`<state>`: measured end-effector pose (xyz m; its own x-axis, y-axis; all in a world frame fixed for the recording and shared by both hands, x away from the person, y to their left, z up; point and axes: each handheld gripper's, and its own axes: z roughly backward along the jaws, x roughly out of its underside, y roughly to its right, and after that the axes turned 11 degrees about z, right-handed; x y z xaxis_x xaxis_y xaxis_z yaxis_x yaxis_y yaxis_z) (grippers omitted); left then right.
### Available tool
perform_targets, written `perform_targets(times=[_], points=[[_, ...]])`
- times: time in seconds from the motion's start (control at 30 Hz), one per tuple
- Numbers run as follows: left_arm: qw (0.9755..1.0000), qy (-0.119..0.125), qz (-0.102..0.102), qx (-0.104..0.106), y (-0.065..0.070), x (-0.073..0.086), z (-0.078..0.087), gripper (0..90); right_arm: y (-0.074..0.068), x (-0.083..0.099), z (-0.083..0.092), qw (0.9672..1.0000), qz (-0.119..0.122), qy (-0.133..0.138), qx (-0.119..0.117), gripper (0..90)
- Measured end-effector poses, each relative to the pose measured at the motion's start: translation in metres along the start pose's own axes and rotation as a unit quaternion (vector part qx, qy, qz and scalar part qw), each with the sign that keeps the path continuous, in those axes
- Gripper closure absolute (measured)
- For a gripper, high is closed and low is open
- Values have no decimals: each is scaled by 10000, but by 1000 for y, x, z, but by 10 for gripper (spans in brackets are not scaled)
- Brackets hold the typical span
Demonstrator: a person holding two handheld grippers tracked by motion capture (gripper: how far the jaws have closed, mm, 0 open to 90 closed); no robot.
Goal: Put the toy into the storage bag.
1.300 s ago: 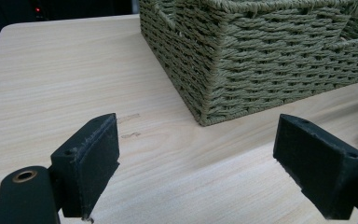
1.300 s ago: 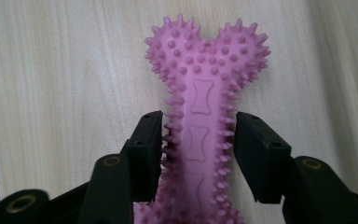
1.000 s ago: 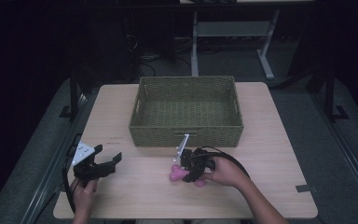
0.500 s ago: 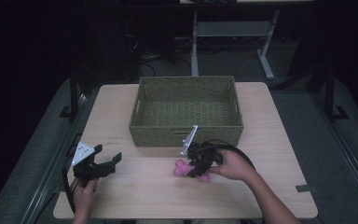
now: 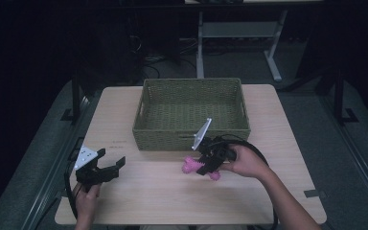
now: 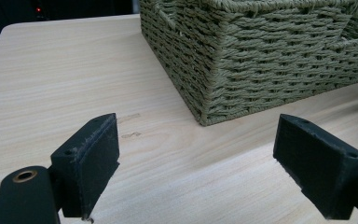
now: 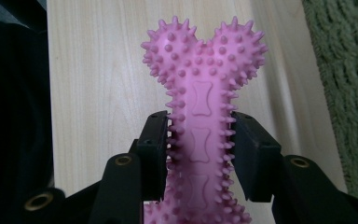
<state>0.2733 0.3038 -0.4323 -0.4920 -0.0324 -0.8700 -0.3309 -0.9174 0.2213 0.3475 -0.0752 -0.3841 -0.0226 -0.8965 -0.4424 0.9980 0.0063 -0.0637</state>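
Standing ahead of the left gripper [image 6: 198, 163], the woven basket [image 5: 191, 112], its corner blocking the way straight on. Lying bare between its wide-apart fingers [image 6: 91, 158], desk [image 6: 65, 74], with open board stretching off to the left of them. Filling the gap between the right gripper [image 7: 200, 149] fingers [image 7: 154, 149], a pink spiked bone toy [image 7: 200, 93]; beside them to the right, the basket wall crowding close.
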Motion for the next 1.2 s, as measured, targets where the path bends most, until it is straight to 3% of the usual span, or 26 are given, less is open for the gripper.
perform_targets(times=[0.93,1.2], points=[[10000,-4,22,-14,-1,0,-1,139,27,-10,47,9996,-23,288,25,579],[10000,-7,3,-30,-2,0,-1,139,35,-15,57,9997,-16,232,36,579]])
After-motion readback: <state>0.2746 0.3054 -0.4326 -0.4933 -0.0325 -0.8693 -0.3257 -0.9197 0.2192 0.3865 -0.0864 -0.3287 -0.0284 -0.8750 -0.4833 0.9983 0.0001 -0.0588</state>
